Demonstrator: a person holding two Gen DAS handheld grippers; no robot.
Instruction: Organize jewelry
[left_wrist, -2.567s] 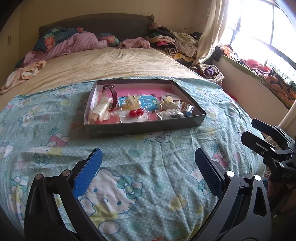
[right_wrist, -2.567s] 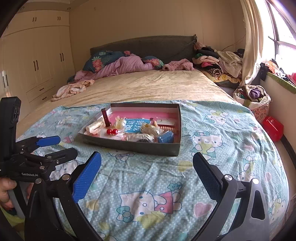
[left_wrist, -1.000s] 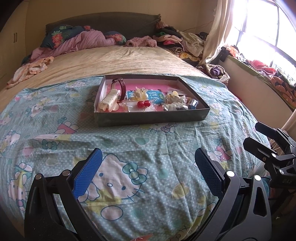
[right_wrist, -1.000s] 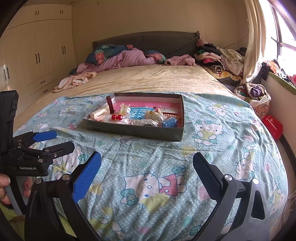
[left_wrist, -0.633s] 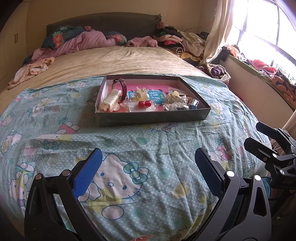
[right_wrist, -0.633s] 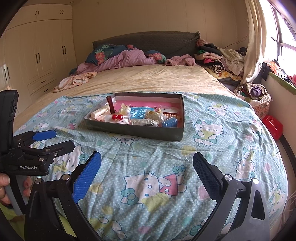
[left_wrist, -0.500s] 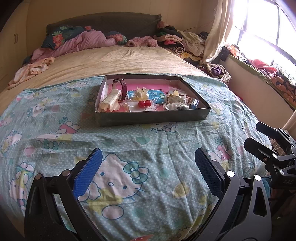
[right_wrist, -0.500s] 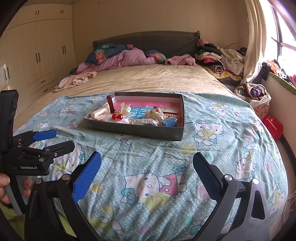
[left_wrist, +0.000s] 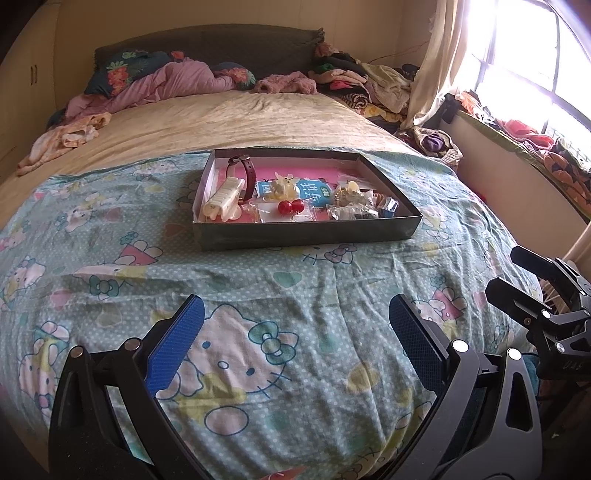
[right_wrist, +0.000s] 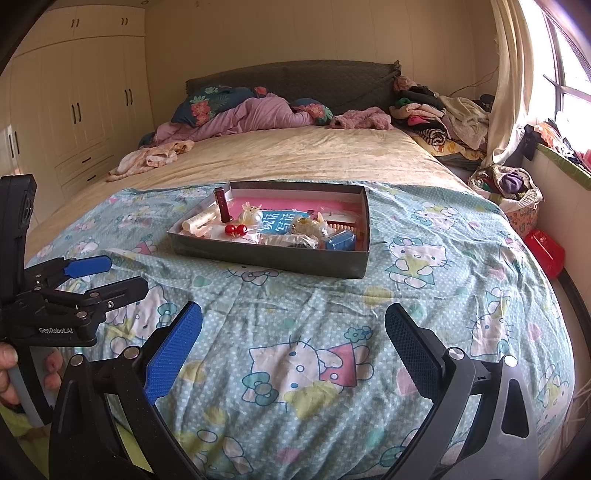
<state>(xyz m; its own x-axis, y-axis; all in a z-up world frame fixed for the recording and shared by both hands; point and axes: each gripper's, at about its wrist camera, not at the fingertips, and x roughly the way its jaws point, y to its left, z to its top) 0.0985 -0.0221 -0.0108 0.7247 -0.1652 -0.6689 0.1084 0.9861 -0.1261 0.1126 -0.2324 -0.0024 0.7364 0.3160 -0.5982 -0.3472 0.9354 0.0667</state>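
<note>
Right wrist | left gripper (right_wrist: 105, 275) reads "GenRobot.AI", jaws spread | right gripper (right_wrist: 293, 345) jaws spread, empty

The black left gripper (right_wrist: 105, 277) has small white letters on its side, seen from the right wrist camera. They say "GenRobot.AI".

The right gripper (left_wrist: 517, 273) shows a few letters on its black body in the left wrist view. They look like "UAS", but they are too small to be sure.

In the box (right_wrist: 266, 256) on the bed lies a blue card (right_wrist: 282, 223) with big white signs on it. They look like Chinese writing. I cannot read them.
</note>
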